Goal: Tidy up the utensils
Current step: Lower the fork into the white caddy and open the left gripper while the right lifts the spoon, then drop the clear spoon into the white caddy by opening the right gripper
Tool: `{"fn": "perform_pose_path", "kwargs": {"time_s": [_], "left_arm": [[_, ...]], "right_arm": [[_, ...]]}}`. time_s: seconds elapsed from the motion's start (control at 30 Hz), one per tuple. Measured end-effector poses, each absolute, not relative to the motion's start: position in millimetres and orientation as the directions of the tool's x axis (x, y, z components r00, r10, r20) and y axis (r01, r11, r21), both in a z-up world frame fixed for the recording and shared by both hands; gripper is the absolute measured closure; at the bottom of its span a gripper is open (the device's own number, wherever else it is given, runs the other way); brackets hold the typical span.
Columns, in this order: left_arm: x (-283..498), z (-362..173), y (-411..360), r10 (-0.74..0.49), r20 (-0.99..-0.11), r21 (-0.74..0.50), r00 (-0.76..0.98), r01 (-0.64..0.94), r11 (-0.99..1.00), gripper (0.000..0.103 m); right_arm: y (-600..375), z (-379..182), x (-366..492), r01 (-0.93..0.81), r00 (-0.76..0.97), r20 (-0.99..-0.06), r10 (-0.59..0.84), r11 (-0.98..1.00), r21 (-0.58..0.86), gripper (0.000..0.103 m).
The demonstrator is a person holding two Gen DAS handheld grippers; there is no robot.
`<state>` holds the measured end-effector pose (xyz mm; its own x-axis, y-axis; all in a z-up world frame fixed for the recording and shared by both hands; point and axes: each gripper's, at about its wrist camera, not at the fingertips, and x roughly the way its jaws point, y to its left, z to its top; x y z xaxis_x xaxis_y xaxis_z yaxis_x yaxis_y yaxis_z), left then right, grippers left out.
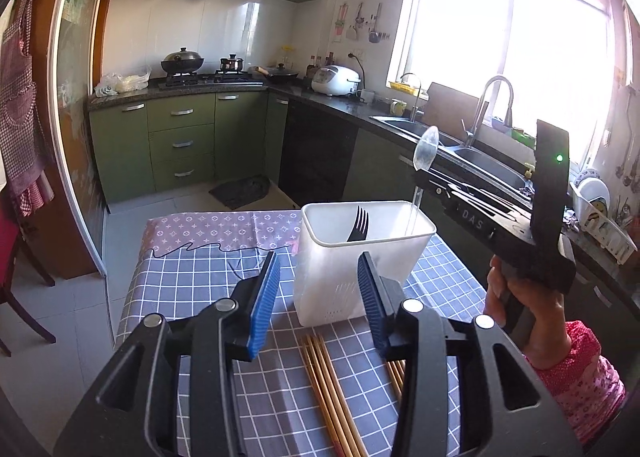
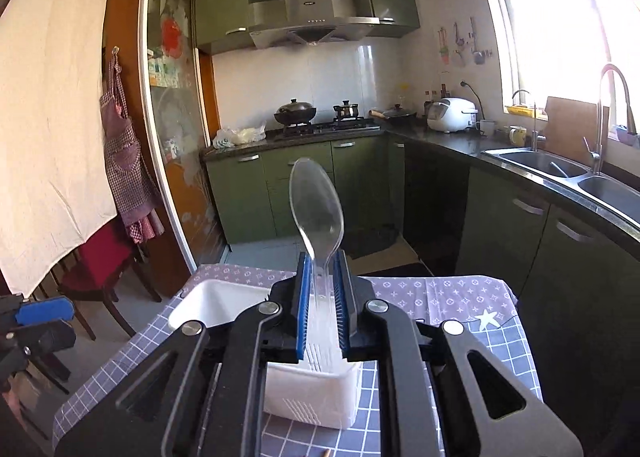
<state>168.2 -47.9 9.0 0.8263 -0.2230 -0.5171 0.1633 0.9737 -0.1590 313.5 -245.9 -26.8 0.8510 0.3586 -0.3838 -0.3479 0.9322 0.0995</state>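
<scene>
Right wrist view is showing the clear plastic spoon (image 2: 318, 217) standing nearly upright between the blue pads of the right gripper (image 2: 323, 309), which is clenching its handle. Its bowl is pointing up and tipping slightly to the left, and its long axis is running close to vertical, with the handle end passing down toward the white utensil caddy (image 2: 316, 393) directly beneath. That is the relation the coming move is likely turning on: the caddy's open mouth is lying straight below the spoon, so a plain descent along the spoon's own axis should be seating it handle-first.

From the left wrist view, the spoon (image 1: 425, 149) is hanging over the caddy's right far corner, with its handle reaching down to the rim (image 1: 400, 241), and the right gripper (image 1: 430, 177) is plainly the nearer of the two to it. A black fork (image 1: 359, 224) is already standing inside the caddy, tines up, left of the spoon.

Nearer than the caddy, the left gripper (image 1: 318, 297) is hovering released, jaws wide apart and grasping nothing. Wooden chopsticks (image 1: 332, 389) are lying on the checked worktop (image 1: 192, 281) below it, their long axis running near to far, waiting their turn.
</scene>
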Motion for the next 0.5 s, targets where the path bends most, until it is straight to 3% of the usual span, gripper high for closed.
{"fn": "perform_pose_path", "kwargs": {"time_s": [0.07,0.2,0.37,0.5], "left_arm": [[167,8,-47,-0.221,-0.522,-0.164,0.824,0.158,0.974,0.064],[164,3,-47,-0.214,-0.549,-0.155,0.808,0.154,0.976,0.059],[162,-10,-51,-0.189,-0.625,-0.129,0.758,0.138,0.982,0.049],[172,-42,-61,-0.198,-0.744,-0.133,0.638,0.150,0.980,0.039]], "right_arm": [[-246,-32,308,-0.351,0.843,-0.404,0.356,0.932,0.089,0.087],[-250,-38,294,-0.343,0.843,-0.408,0.350,0.935,0.092,0.071],[-273,-38,261,-0.320,0.847,-0.402,0.348,0.937,0.139,0.067],[-294,-57,233,-0.273,0.799,-0.515,0.310,0.950,0.149,0.055]]}}
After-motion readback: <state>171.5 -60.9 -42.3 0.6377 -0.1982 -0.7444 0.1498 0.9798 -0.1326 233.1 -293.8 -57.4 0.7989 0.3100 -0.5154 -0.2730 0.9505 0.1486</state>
